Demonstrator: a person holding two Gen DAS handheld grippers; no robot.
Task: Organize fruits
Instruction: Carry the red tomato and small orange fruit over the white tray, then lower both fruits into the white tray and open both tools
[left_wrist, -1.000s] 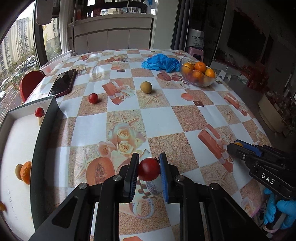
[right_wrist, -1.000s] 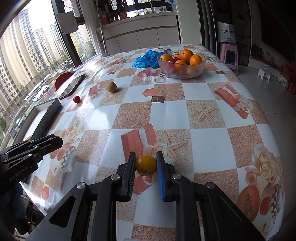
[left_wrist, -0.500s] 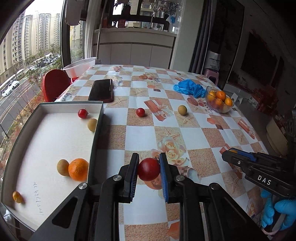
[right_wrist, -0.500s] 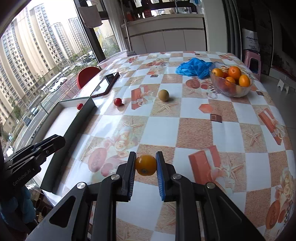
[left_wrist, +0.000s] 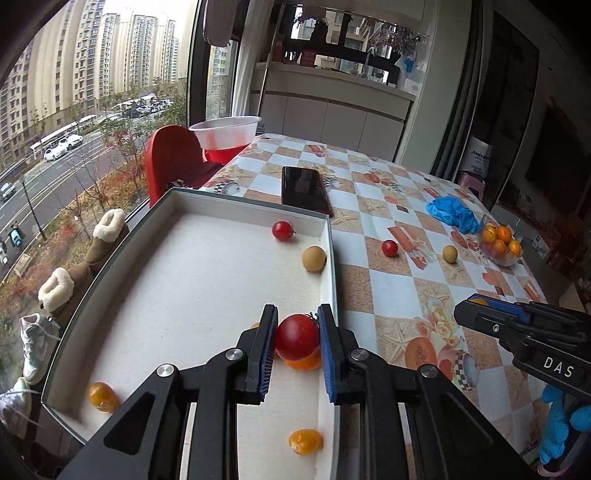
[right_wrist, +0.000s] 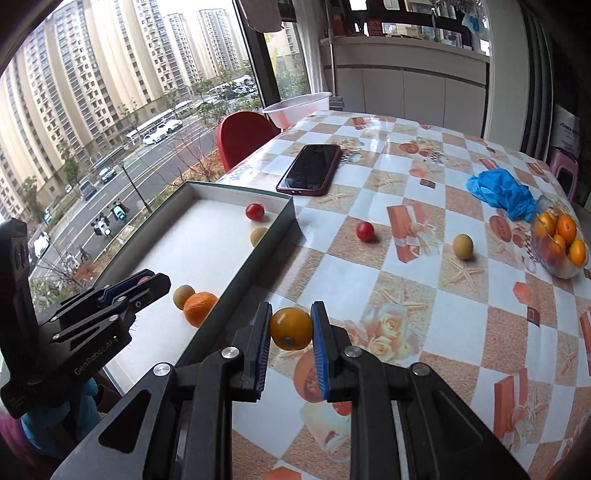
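Observation:
My left gripper (left_wrist: 297, 341) is shut on a red tomato (left_wrist: 296, 341) and holds it above the white box tray (left_wrist: 184, 280), over an orange (left_wrist: 304, 363) by the tray's right wall. My right gripper (right_wrist: 290, 328) is shut on a small orange-yellow fruit (right_wrist: 291, 328) above the table, just right of the tray wall (right_wrist: 255, 258). In the tray lie a red tomato (left_wrist: 282, 230), a tan fruit (left_wrist: 314, 259) and two small yellow fruits (left_wrist: 100, 396) (left_wrist: 304, 441). A red tomato (right_wrist: 365, 231) and a tan fruit (right_wrist: 463, 246) lie loose on the table.
A dark phone (right_wrist: 312, 168) lies beyond the tray. A glass bowl of oranges (right_wrist: 559, 240) and blue gloves (right_wrist: 500, 192) sit at the far right. A white basin (left_wrist: 225, 131) and a red chair (left_wrist: 173, 162) stand at the table's far left edge.
Both grippers have swung left toward the tray with their fruits. The left one now hangs over the tray's inside; the right one is beside the tray wall.

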